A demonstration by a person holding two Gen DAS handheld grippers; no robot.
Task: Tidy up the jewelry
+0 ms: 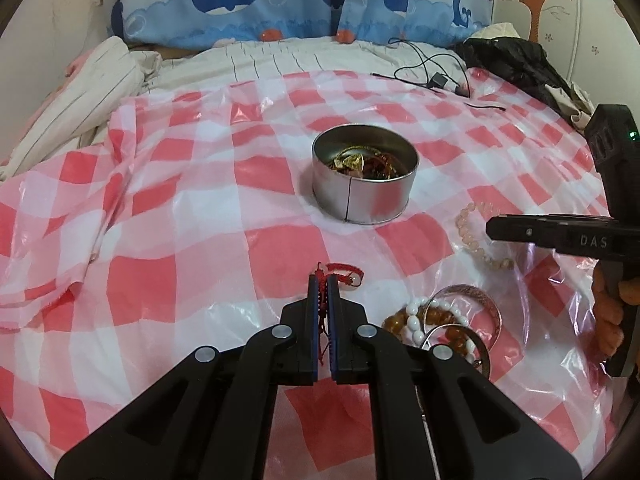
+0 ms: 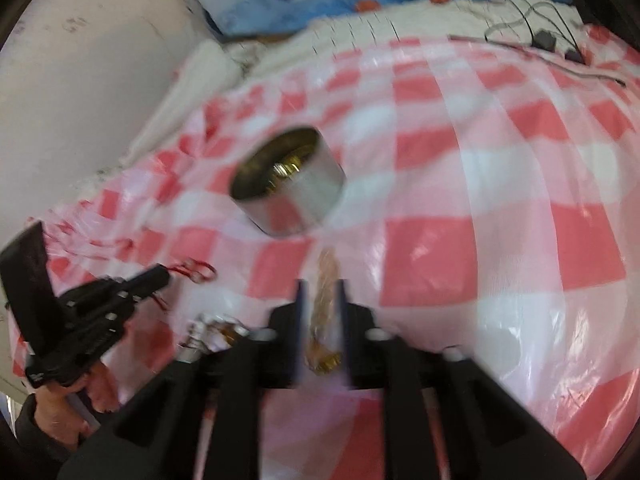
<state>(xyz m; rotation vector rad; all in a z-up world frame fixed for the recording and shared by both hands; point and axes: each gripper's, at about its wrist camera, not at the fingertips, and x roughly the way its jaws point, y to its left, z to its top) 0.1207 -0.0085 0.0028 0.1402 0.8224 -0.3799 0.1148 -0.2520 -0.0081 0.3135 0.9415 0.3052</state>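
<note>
Left wrist view: we hold the left gripper (image 1: 325,280) clamped together on a red cord bracelet (image 1: 344,271), whose loop rests on the cloth just past the fingertips. Ahead sits a round metal tin (image 1: 365,184), already holding a tangle of gold and reddish pieces, so some sorting looks done. Still outside it: a pink bead bracelet (image 1: 476,236) to the tin's right, and near us a heap of white beads (image 1: 416,316), amber beads (image 1: 456,336) and a metal bangle (image 1: 480,300).

In the blurred right wrist view, the right gripper (image 2: 322,292) has its tongs apart, straddling the pink bead bracelet without pressing it.

Everything lies on a glossy pink-and-white checked plastic sheet (image 1: 200,220) spread over a bed. Behind are striped bedding (image 1: 100,92), a blue whale-print curtain (image 1: 240,0), a black cable (image 1: 424,64) and a dark garment (image 1: 516,60).
</note>
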